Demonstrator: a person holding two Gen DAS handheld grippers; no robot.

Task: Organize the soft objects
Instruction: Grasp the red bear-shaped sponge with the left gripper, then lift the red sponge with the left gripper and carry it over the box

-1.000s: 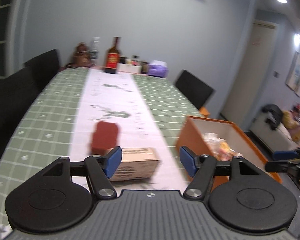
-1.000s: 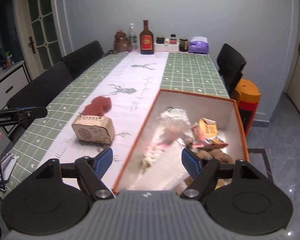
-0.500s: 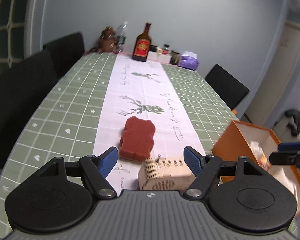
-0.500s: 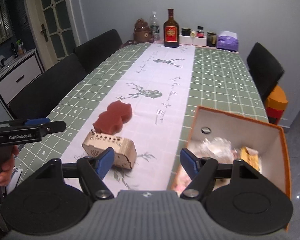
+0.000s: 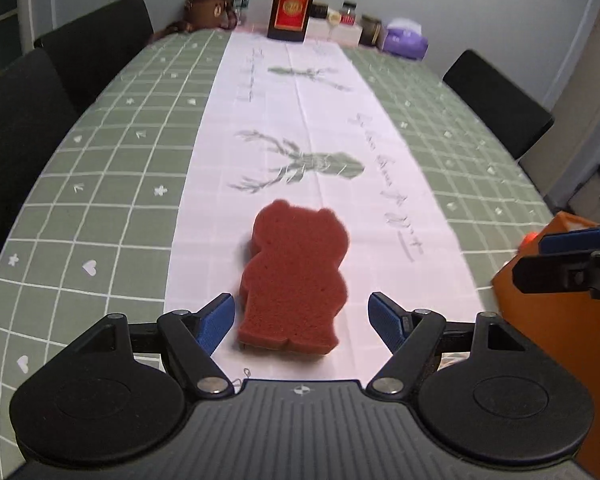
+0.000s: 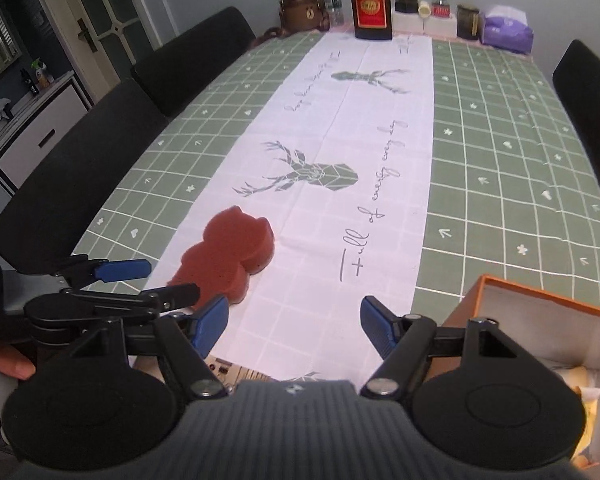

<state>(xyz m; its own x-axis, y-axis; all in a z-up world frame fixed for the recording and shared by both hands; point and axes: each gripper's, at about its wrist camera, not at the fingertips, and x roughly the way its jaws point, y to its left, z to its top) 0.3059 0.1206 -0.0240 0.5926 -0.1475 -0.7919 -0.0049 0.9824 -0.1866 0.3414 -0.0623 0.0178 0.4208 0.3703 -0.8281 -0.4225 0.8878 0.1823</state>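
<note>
A dark red, bear-shaped sponge lies flat on the white runner of the green checked tablecloth. My left gripper is open, with the sponge's near end between its blue pads and a gap on each side. In the right wrist view the sponge lies left of centre, with the left gripper over its near end. My right gripper is open above bare runner with nothing between its fingers. The orange box stands at the lower right, with wrapped items inside.
A sliver of a wooden box shows under my right gripper. A brown bottle, a plush bear, jars and a purple pack line the far end. Black chairs flank the table. A hand holds the left gripper.
Both grippers moved forward and tipped downward. The sponge now sits between the left fingers. The wooden box slid below both views, and the orange box shifted to the right edge.
</note>
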